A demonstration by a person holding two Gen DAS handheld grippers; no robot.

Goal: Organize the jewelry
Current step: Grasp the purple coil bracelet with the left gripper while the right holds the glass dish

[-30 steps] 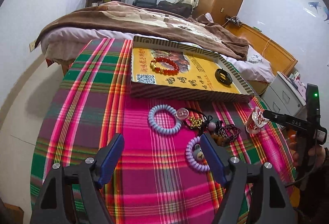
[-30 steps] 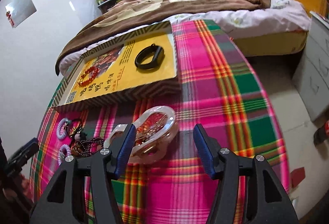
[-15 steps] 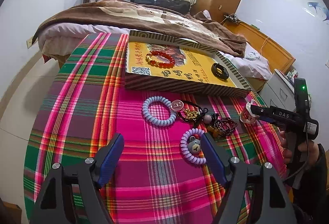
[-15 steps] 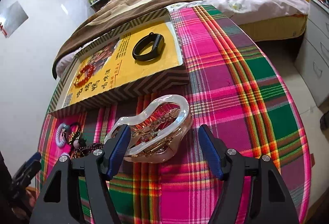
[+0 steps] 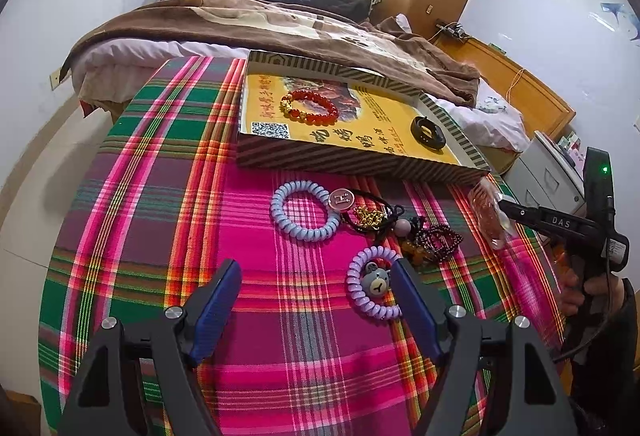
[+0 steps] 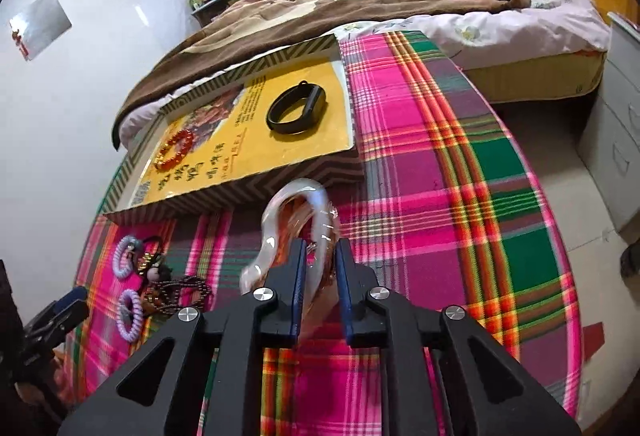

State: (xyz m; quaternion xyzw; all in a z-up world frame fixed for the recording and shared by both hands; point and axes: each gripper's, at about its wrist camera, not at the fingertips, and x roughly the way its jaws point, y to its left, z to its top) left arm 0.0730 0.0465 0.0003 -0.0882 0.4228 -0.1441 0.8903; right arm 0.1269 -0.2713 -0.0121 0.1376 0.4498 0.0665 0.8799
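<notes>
The right gripper [image 6: 318, 268] has just closed on the clear hair clip [image 6: 298, 212] near the table's [image 6: 460, 172] right edge; the left gripper [image 5: 316, 300] hangs open.

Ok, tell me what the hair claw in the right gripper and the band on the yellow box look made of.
Hair claw: likely glossy translucent plastic or acetate, clear-milky rim with amber streaks; right gripper is clamped on it. Black band: looks like matte rubber or silicone, dull and smooth. Box: printed cardboard, apparently.

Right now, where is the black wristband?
The black wristband lies on the yellow box lid, at its right end in both views, apart from the red bead bracelet.
</notes>
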